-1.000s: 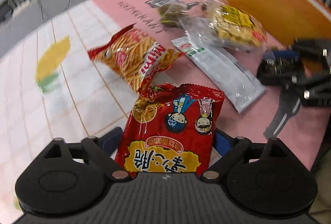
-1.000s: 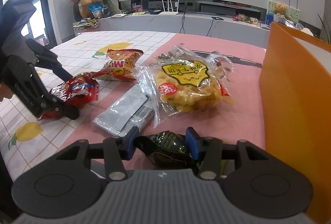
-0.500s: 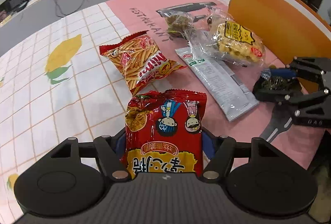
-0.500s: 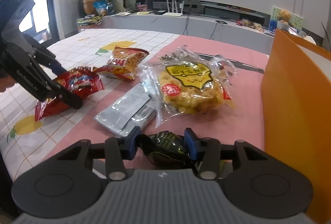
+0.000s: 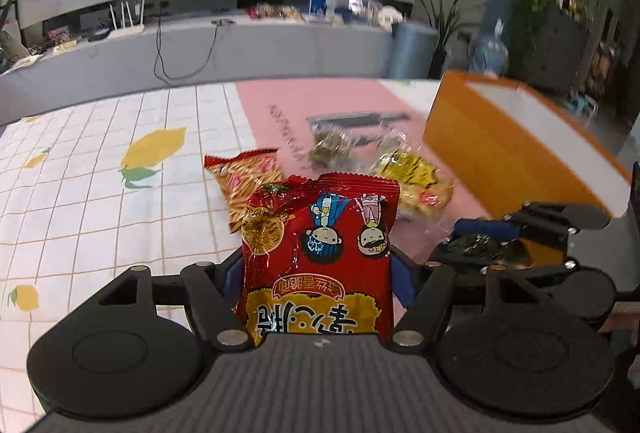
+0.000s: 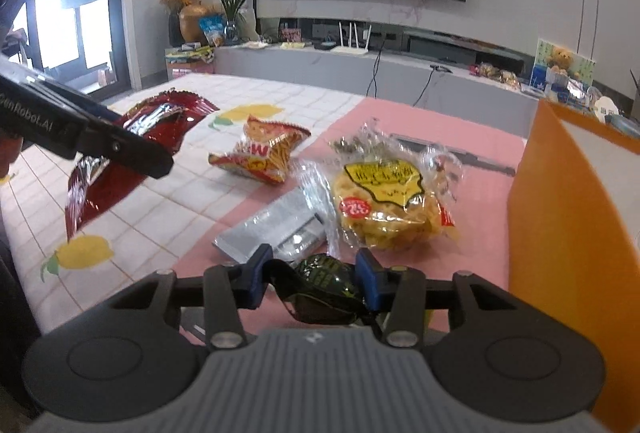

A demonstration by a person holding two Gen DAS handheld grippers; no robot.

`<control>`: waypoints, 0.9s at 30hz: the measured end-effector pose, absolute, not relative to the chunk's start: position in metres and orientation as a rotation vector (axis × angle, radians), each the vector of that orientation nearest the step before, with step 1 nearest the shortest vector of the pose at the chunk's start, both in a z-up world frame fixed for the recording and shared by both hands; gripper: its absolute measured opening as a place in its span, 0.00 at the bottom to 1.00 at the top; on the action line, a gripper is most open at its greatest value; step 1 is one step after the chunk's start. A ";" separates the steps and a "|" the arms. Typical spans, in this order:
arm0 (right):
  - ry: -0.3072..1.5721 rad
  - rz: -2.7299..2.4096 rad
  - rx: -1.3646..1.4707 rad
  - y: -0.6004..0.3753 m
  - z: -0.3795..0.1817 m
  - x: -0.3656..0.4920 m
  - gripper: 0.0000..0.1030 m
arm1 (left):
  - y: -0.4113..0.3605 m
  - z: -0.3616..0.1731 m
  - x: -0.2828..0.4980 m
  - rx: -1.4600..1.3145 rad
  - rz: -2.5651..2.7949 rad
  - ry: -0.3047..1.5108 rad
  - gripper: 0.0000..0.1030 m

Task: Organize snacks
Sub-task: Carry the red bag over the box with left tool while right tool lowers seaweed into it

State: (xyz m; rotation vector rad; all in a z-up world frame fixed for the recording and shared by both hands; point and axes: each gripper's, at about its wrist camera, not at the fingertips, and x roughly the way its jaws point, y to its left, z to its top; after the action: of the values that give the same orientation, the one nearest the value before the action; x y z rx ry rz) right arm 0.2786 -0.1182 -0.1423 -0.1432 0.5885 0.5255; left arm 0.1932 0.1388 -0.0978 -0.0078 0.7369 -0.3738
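Gripping the red noodle-snack bag [image 5: 320, 265] by its lower end, the left claw [image 5: 318, 279] holds it clear of the counter [image 5: 100, 201], likely for carrying to the orange box [image 5: 516, 149]. The right claw [image 6: 316, 279] is clamped on a small dark green packet [image 6: 320, 285] low over the pink mat, just beside that box, probably for the same reason. Lying loose on the counter are the orange stick-snack bag [image 6: 264, 153], a silver sachet [image 6: 276, 229] and the yellow puff bag [image 6: 388, 201].

Red noodle-snack packet [image 5: 320, 257] held aloft off the table; small dark green packet [image 6: 324, 287] pinched above pink cloth
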 end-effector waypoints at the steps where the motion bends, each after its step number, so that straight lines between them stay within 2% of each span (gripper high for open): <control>1: 0.579 0.524 -0.140 -0.119 -0.140 0.277 0.43 | 0.138 -0.096 0.190 -0.017 -0.367 0.729 0.77; 14: 0.443 0.483 0.081 -0.162 -0.083 0.252 0.43 | 0.121 -0.055 0.153 -0.190 -0.317 0.562 0.77; 21: 0.359 0.344 0.130 -0.236 -0.038 0.225 0.43 | 0.083 -0.040 0.156 -0.335 -0.387 0.558 0.77; 27: 0.420 0.173 0.235 -0.315 -0.030 0.223 0.43 | 0.024 -0.036 0.177 -0.366 -0.502 0.574 0.77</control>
State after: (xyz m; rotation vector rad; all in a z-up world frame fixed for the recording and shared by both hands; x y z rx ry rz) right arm 0.2226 -0.3150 -0.0299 0.2352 0.4196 0.1730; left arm 0.1774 0.0239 -0.0362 -0.3663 0.5737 -0.5021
